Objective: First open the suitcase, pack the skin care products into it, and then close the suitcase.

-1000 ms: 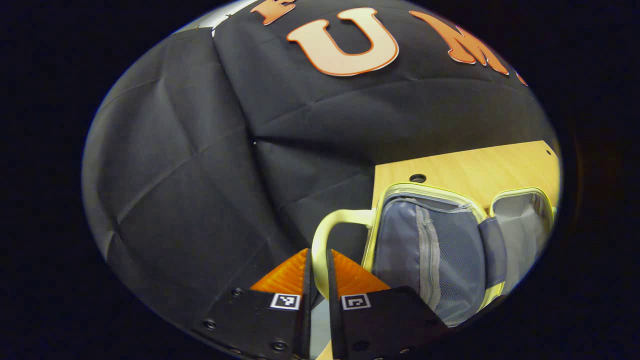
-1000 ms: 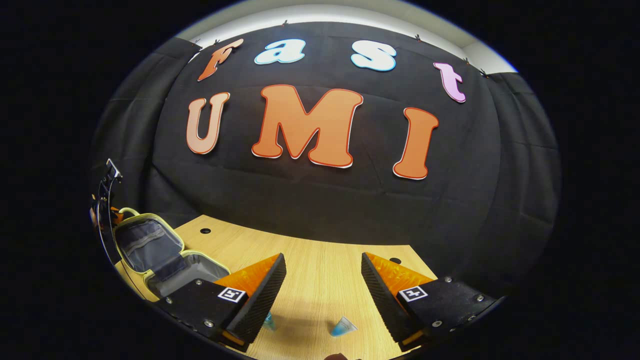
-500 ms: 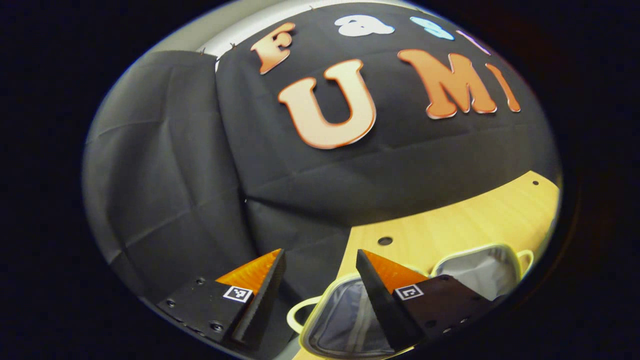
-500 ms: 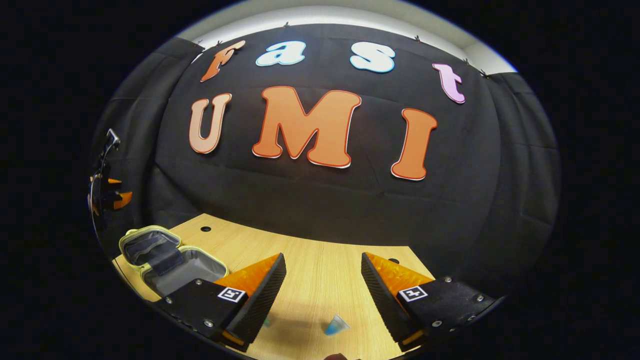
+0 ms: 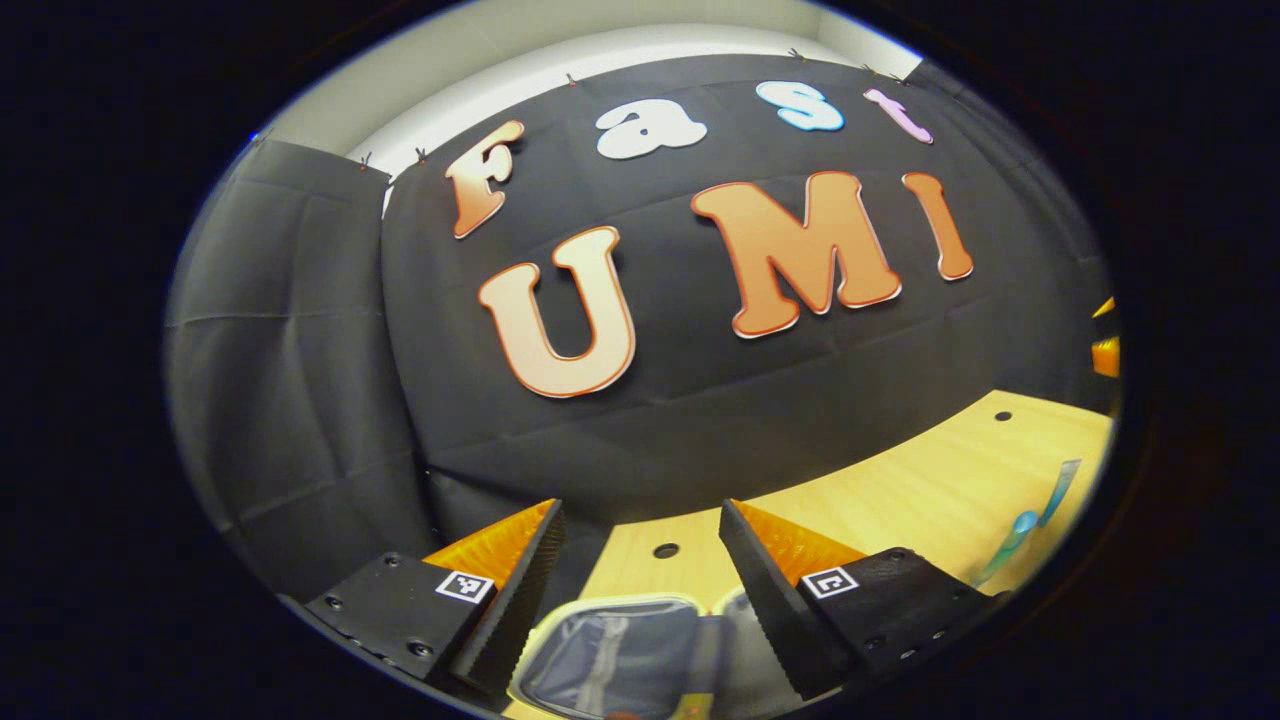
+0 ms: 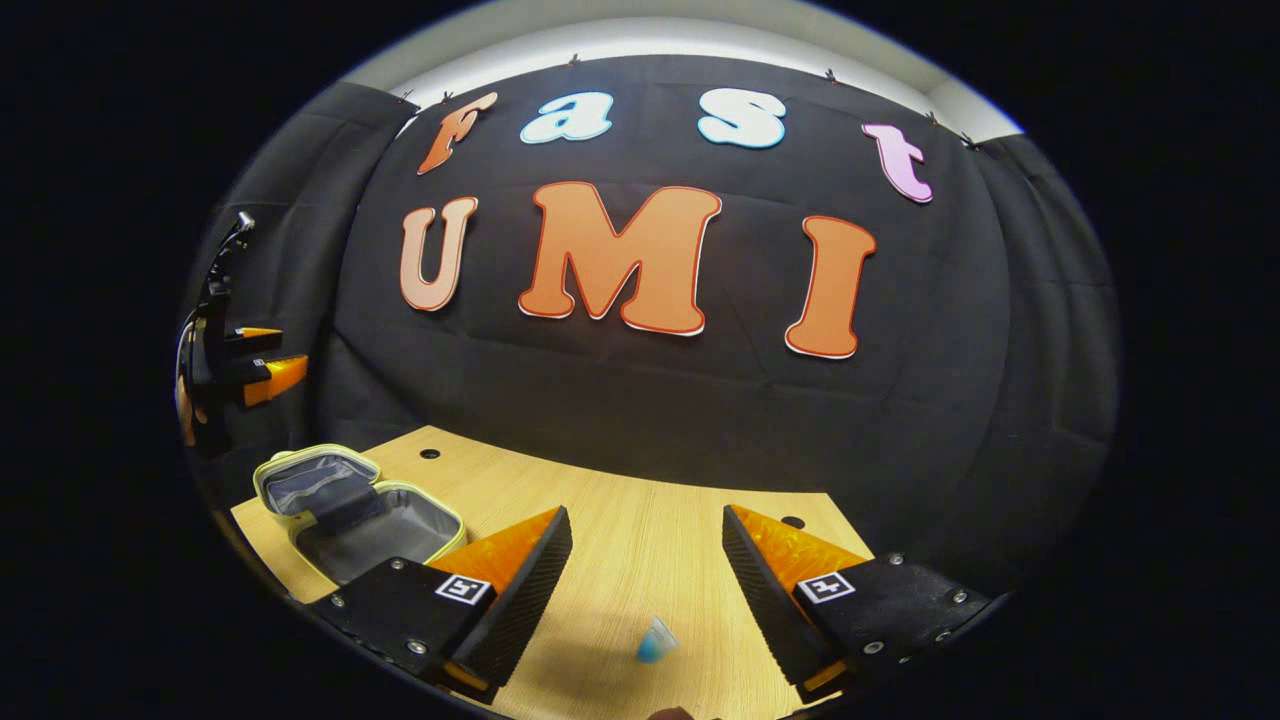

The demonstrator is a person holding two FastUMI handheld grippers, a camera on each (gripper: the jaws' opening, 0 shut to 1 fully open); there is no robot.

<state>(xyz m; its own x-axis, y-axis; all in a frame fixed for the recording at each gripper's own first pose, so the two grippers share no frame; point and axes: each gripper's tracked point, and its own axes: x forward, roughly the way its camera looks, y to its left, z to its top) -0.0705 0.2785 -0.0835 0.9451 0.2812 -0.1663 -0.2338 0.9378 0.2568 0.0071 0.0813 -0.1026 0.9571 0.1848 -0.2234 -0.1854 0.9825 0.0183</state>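
The small suitcase (image 6: 340, 500), pale yellow-green with a grey lining, lies open flat on the wooden table (image 6: 620, 540) at the left in the right gripper view. In the left gripper view the suitcase (image 5: 620, 660) lies right below my left gripper (image 5: 640, 530), which is open and holds nothing. My right gripper (image 6: 645, 540) is open too, above the table. A blue skin care tube (image 6: 655, 640) lies on the table between and below its fingers. Two blue tubes (image 5: 1030, 510) lie at the right edge in the left gripper view. The left gripper (image 6: 255, 360) hangs above the suitcase in the right gripper view.
Round holes (image 6: 430, 454) dot the table near its back edge. The black cloth wall stands close behind the table. The table's left edge runs just beside the suitcase.
My left gripper let go of the suitcase handle, opened and rose up and back. The lid dropped flat onto the table. The right gripper barely moved.
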